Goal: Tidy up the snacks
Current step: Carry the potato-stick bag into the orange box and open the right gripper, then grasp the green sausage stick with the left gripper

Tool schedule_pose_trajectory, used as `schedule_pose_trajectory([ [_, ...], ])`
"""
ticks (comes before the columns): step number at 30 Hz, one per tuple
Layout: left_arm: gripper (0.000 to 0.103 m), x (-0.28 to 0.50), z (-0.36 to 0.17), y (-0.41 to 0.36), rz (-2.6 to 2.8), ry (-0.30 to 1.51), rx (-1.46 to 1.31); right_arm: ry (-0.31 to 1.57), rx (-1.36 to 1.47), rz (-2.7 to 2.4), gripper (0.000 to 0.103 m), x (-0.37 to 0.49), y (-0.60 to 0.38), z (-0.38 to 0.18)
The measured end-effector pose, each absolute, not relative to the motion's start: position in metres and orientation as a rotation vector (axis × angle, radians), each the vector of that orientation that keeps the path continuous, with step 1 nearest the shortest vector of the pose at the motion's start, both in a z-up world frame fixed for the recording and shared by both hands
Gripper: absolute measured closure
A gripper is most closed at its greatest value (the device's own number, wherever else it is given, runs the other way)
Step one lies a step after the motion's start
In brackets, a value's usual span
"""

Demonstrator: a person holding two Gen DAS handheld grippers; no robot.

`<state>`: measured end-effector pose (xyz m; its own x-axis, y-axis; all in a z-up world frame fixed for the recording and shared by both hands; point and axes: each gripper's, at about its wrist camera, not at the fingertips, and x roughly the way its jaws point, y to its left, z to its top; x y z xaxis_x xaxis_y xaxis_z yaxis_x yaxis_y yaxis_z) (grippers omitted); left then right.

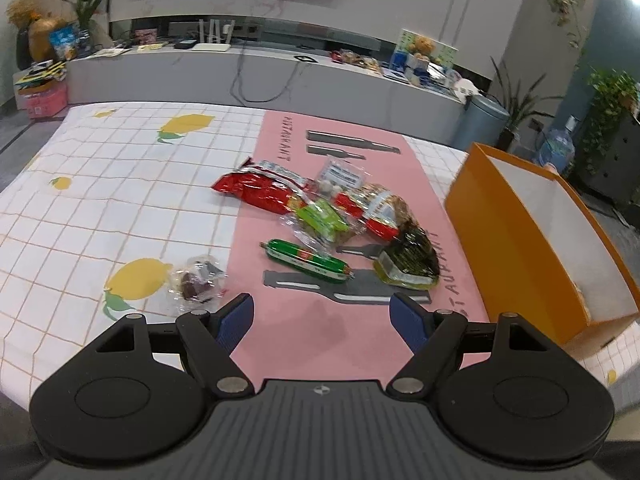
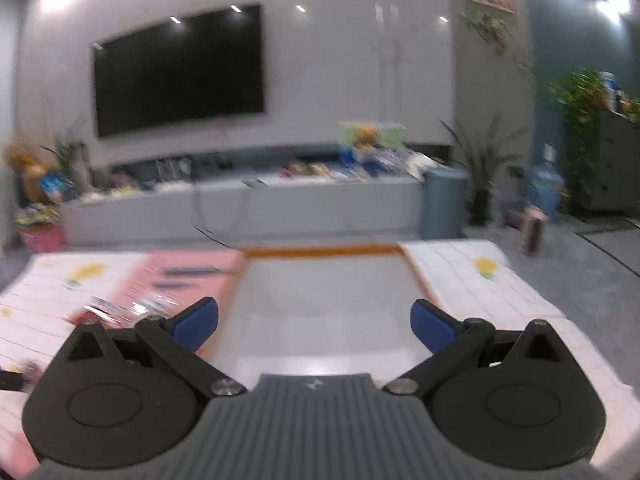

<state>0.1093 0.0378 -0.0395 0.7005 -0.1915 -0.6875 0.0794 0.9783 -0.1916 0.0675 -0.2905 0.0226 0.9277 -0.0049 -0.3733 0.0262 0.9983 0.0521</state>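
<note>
Snacks (image 1: 320,220) lie heaped mid-frame on the pink mat (image 1: 288,332), orange box (image 1: 516,240) open at right edge, bare mat in the foreground. Left gripper (image 1: 322,316) hangs tilted down over that gap, jaws spread, empty. Right gripper (image 2: 314,320), blurred, faces the box's white interior, jaws wide, nothing between.

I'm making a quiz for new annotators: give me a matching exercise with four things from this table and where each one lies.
Things:
1. green sausage stick
2. red snack bag
3. orange box
4. small clear-wrapped dark snack

Places:
A. on the lemon-print cloth, left of the pink mat
B. at the table's right side, beside the pink mat
C. far left end of the snack pile
D. on the pink mat, nearest the left tool

Pairs: 1-D, 2-C, 3-B, 4-A
</note>
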Motion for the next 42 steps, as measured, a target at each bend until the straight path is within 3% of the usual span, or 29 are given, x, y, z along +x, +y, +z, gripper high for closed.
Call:
schedule_pose_trajectory([
  [7,0.012,0.132,-0.035,0.057,-0.089,0.772,-0.136,0.385,0.016,0.171,0.003,0.076,-0.201,0.010],
  [13,0.012,0.171,-0.051,0.064,-0.079,0.873,-0.205,0.409,-0.042,0.155,0.003,0.093,-0.152,-0.023],
  [19,0.014,0.209,-0.084,0.067,-0.046,1.043,-0.437,0.484,-0.064,0.145,0.003,0.096,-0.142,-0.058],
  [25,0.019,0.233,-0.108,0.078,0.089,1.084,-0.641,0.520,-0.028,0.159,0.003,0.096,-0.139,-0.071],
  [35,0.021,0.252,-0.107,0.061,0.212,1.037,-0.568,0.508,-0.019,0.125,0.007,0.093,-0.145,-0.072],
  [38,0.034,0.254,-0.108,0.057,0.213,1.028,-0.550,0.501,0.006,0.128,0.006,0.091,-0.148,-0.070],
  [39,0.044,0.254,-0.108,0.056,0.222,1.033,-0.533,0.499,0.005,0.128,0.006,0.090,-0.147,-0.069],
  [42,0.050,0.253,-0.108,0.051,0.214,1.039,-0.469,0.492,-0.013,0.126,0.005,0.089,-0.144,-0.069],
])
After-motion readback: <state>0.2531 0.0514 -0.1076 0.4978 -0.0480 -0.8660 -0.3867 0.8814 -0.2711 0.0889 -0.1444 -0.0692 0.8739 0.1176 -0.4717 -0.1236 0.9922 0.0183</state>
